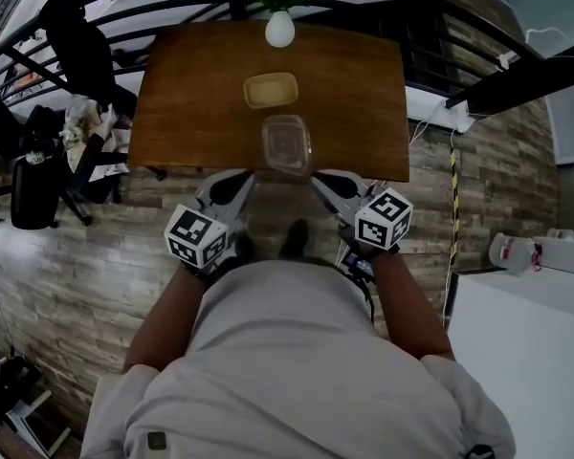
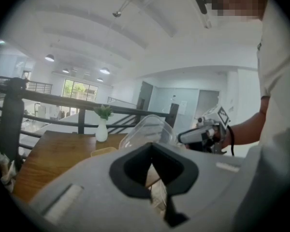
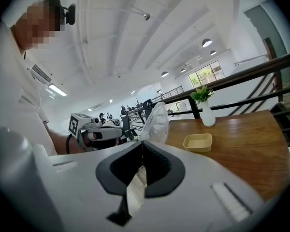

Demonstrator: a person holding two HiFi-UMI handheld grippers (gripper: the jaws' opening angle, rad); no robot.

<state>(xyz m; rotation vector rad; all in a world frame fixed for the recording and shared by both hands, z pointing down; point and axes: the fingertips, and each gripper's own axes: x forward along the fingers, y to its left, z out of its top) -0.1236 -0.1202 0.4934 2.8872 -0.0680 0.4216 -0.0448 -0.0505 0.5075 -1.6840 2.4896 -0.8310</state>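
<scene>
Left gripper [image 1: 247, 178] & right gripper [image 1: 318, 180] are each clamping shut on opposite rims of the clear rectangular plastic container [image 1: 287, 145]. They're holding it over the brown wooden table's [image 1: 191, 113] near edge. Two-sided grip prob. steadies the flimsy walls. Shallow yellow tray [image 1: 271, 90] is sitting just beyond.

The brown wooden counter [image 1: 172, 113] lies ahead of the left hand-held gripper [image 1: 243, 178] and the right hand-held gripper [image 1: 319, 180]. On it, a shallow yellow dish [image 1: 271, 90] sits just beyond them, and a white vase [image 1: 279, 29] stands farther off, at the far edge.
</scene>
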